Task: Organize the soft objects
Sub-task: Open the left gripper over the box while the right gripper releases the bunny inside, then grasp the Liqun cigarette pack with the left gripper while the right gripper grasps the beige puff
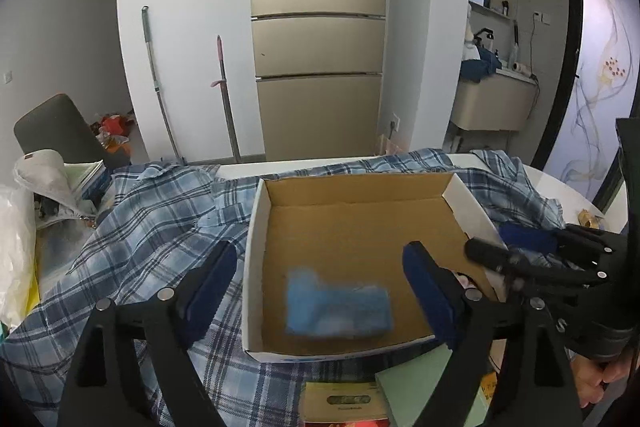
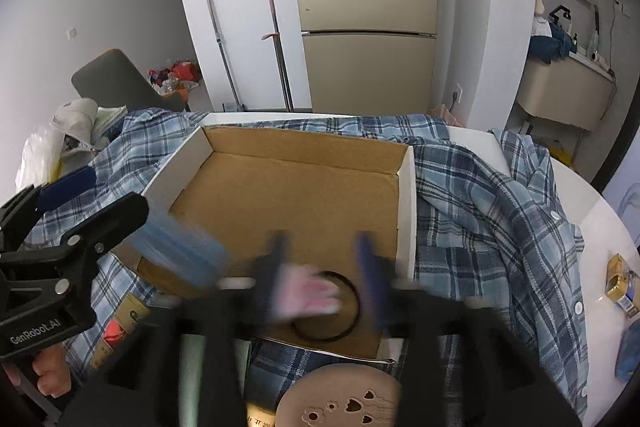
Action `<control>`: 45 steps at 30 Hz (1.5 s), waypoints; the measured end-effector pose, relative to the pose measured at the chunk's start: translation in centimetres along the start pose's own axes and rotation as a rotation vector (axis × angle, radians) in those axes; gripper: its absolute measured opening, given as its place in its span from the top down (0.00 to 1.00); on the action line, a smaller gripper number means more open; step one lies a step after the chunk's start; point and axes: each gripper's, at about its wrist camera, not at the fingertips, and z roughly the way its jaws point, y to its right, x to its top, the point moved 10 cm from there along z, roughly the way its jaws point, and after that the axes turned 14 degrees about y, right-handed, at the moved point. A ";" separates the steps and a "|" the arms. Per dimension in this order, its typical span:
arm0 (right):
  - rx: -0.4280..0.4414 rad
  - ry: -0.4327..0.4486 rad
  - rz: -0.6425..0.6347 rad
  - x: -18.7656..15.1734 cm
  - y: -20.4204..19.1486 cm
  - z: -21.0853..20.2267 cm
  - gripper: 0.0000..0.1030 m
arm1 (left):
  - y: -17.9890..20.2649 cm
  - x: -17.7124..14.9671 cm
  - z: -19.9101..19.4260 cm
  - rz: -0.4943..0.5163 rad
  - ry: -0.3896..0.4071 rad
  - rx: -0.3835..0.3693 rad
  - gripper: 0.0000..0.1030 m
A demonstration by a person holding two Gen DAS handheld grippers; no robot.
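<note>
Two of my grippers reach over a white rounded bench [image 2: 600, 219] draped with a rumpled blue plaid shirt [image 1: 152, 227], soft woven cloth with white buttons. On it sits a shallow rectangular cardboard box [image 1: 360, 227], white outside and plain brown corrugated inside. Near its left front corner lies a fuzzy light-blue cloth [image 1: 338, 309], roughly rectangular and blurred, between the spread blue-padded fingers of my left gripper [image 1: 320, 291], which is wide open and grips nothing. My right gripper [image 2: 324, 275] is blurred over the near right of the box; a soft pink-and-white item [image 2: 308, 293] sits between its fingers, but I cannot tell whether they clamp it. Just beneath lies a thin black ring [image 2: 326, 307] on the box floor.
</note>
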 end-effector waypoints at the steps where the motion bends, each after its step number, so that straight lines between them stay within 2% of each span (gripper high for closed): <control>1: -0.005 0.016 0.006 0.3 0.2 0.0 0.39 | -0.2 0.1 -0.1 -0.004 0.001 -0.002 0.16; 14: -0.005 0.095 -0.013 3.3 -0.5 -3.1 0.39 | 0.3 3.6 -3.9 -0.018 0.099 -0.010 0.16; 18: -0.002 0.132 -0.019 4.6 -0.6 -5.2 0.39 | 0.6 6.0 -6.9 -0.023 0.165 -0.019 0.16; 22: -0.006 0.182 -0.009 5.9 -0.2 -7.8 0.39 | 1.3 7.9 -10.2 0.015 0.249 -0.020 0.16; 25: -0.020 0.234 -0.009 7.0 0.2 -10.2 0.39 | 2.3 8.8 -12.5 0.048 0.296 -0.030 0.16; 33: -0.046 0.365 -0.021 8.6 0.8 -16.1 0.39 | 3.6 10.4 -18.8 0.060 0.413 -0.057 0.15; 36: -0.036 0.407 -0.031 8.2 0.5 -17.8 0.38 | 3.8 10.2 -20.3 0.075 0.436 -0.065 0.10; 38: -0.050 0.455 -0.039 7.9 0.4 -19.0 0.38 | 3.8 9.9 -21.1 0.086 0.455 -0.063 0.00; 39: -0.055 0.471 -0.044 7.7 0.3 -19.4 0.38 | 3.8 9.7 -21.5 0.082 0.463 -0.069 0.00; 41: -0.049 0.497 -0.060 7.2 -0.2 -20.0 0.36 | 3.7 9.1 -21.9 0.066 0.461 -0.083 0.00; 43: -0.047 0.514 -0.069 6.7 -0.4 -20.4 0.23 | 3.5 8.5 -22.1 0.053 0.463 -0.083 0.00; 45: -0.044 0.528 -0.060 6.1 -0.1 -20.6 0.15 | 3.2 7.9 -22.2 0.045 0.473 -0.076 0.00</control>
